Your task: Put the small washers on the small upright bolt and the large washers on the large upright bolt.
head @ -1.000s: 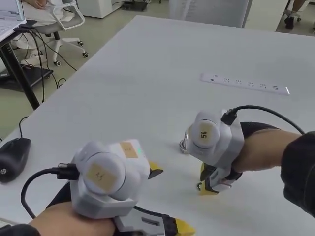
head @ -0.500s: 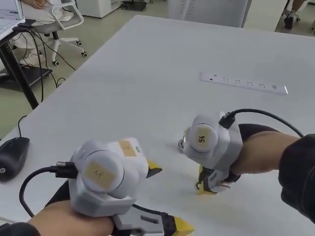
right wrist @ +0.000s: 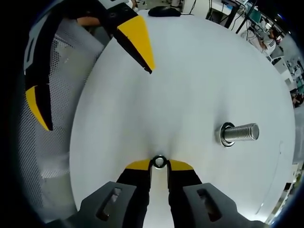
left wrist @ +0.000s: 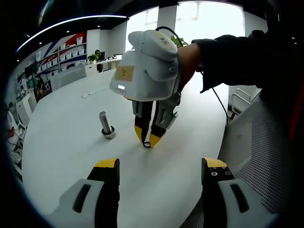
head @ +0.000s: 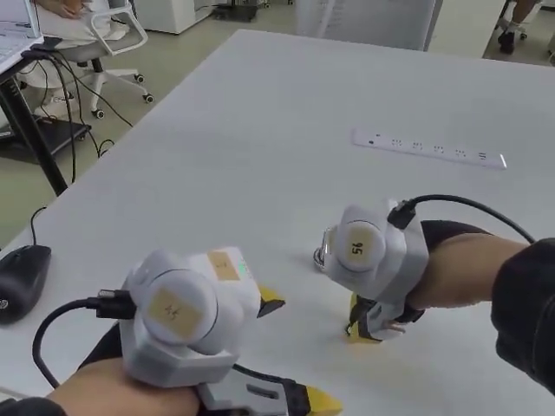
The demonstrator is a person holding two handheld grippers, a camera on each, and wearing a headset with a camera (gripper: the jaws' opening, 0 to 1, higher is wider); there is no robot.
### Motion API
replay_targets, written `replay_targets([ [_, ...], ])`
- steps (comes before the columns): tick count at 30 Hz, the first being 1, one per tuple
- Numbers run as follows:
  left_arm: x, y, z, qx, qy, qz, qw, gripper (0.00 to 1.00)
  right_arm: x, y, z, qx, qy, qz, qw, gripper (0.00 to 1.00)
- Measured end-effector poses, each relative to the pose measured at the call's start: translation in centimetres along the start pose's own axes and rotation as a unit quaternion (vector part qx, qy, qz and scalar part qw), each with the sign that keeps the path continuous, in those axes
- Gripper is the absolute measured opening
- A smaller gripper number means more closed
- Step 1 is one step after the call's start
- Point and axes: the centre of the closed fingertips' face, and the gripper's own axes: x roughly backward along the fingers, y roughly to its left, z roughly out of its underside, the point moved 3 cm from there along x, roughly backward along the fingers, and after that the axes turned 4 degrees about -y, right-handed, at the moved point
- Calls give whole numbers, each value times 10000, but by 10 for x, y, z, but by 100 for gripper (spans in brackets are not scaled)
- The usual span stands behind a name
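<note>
My right gripper [right wrist: 160, 165] is shut on a small metal washer [right wrist: 159, 161], held just above the white table [head: 260, 156]. In the left gripper view the same washer [left wrist: 147, 143] sits at the right gripper's [left wrist: 148, 140] yellow tips. An upright threaded bolt [right wrist: 239, 132] with a washer ring [right wrist: 225, 135] around its base stands a short way off to the side. That bolt [left wrist: 106, 124] is to the left of the right gripper; in the head view the bolt [head: 323, 254] peeks out behind it. My left gripper [left wrist: 160, 164] stands wide open, holding nothing, near the table's front edge.
A white power strip [head: 429, 147] lies further back on the table. A black mouse [head: 22, 279] rests at the left edge. An office chair [head: 100, 39] stands on the floor beyond. A mesh chair [left wrist: 259, 156] is close to the table's rim.
The right gripper has sunk slightly and edged left with the washer still in it. The left gripper has stayed open in place.
</note>
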Motion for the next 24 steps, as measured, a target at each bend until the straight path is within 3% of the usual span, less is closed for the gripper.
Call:
replay_targets([
  [24,0,-3,0,-21,0,44,10000,69,0,1,-1,-46,-1,34,10000,14],
])
